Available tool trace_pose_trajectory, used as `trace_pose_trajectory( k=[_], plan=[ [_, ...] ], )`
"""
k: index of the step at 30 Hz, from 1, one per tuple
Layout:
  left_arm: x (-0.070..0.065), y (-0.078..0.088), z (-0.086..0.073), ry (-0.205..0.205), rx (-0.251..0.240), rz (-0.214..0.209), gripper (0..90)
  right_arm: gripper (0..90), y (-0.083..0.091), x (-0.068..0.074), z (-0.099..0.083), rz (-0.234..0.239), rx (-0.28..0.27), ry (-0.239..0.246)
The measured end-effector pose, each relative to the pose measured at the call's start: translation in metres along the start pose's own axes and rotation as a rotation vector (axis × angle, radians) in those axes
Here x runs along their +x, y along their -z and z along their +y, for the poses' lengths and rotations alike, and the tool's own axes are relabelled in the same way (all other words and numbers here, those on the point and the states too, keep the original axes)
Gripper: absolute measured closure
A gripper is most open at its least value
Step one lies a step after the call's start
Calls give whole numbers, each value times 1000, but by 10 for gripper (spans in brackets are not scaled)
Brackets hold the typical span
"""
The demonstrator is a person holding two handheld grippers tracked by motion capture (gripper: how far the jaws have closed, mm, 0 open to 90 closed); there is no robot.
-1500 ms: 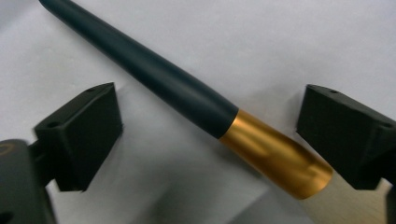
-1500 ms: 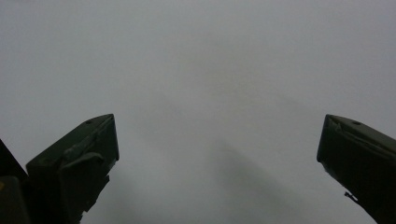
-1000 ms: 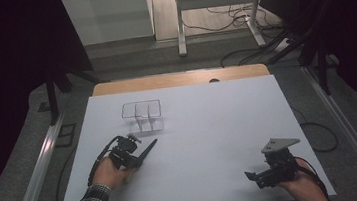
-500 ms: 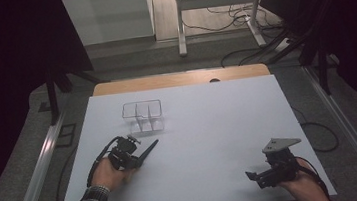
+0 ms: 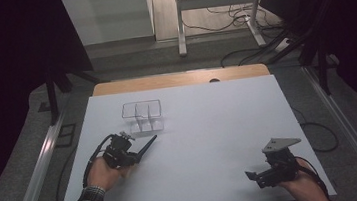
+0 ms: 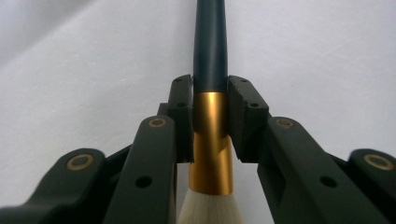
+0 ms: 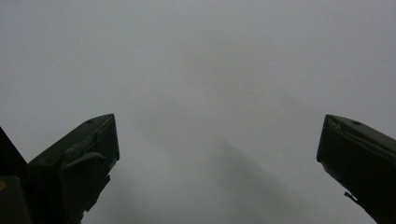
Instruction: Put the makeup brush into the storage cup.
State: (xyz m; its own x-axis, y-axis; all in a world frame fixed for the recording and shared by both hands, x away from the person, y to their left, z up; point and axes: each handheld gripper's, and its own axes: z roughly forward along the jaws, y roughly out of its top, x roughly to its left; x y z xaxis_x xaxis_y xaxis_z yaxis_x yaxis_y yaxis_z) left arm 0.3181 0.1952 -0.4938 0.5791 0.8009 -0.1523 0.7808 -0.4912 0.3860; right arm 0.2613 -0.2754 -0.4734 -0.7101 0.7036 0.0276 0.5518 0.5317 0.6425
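my left gripper (image 6: 210, 100) has its jaws clamped on a makeup brush (image 6: 211, 135) at the gold ferrule, low over the worktop (image 5: 209, 127) at seven o'clock. light, rigid, smooth handle, soft bristles; ferrule grip judged sound. right gripper (image 5: 255, 177) jaws apart, empty.

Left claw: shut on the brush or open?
Shut on it. Left claw pads press both sides of the brush at its gold ferrule; dark handle points away, white bristles toward the camera.

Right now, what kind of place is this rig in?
Probably a lab or test bay, not a home: a bare white table under a fixed camera, loose cables on the floor, a metal frame stand behind, dark surroundings.
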Motion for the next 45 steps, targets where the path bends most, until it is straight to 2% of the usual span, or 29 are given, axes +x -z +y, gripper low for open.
trace_pose_trajectory(
  k=[2,7,15,24,36,39,45],
  plan=[
    [0,2,0,3,-13,-13,733,0,0,0,0,-1,3,-4],
    [-1,5,0,-1,-21,-11,733,0,1,0,0,0,1,-4],
    [-7,9,1,-23,-36,-21,733,0,1,0,0,2,-1,-1],
    [-18,13,4,-71,-55,-36,733,0,1,1,1,4,-14,14],
    [-41,12,10,-146,-78,-53,733,0,2,2,3,20,-51,47],
    [-45,12,11,-159,-80,-60,733,0,2,2,4,38,-56,46],
    [-52,12,12,-178,-86,-68,733,0,2,3,5,38,-70,65]
  ],
)
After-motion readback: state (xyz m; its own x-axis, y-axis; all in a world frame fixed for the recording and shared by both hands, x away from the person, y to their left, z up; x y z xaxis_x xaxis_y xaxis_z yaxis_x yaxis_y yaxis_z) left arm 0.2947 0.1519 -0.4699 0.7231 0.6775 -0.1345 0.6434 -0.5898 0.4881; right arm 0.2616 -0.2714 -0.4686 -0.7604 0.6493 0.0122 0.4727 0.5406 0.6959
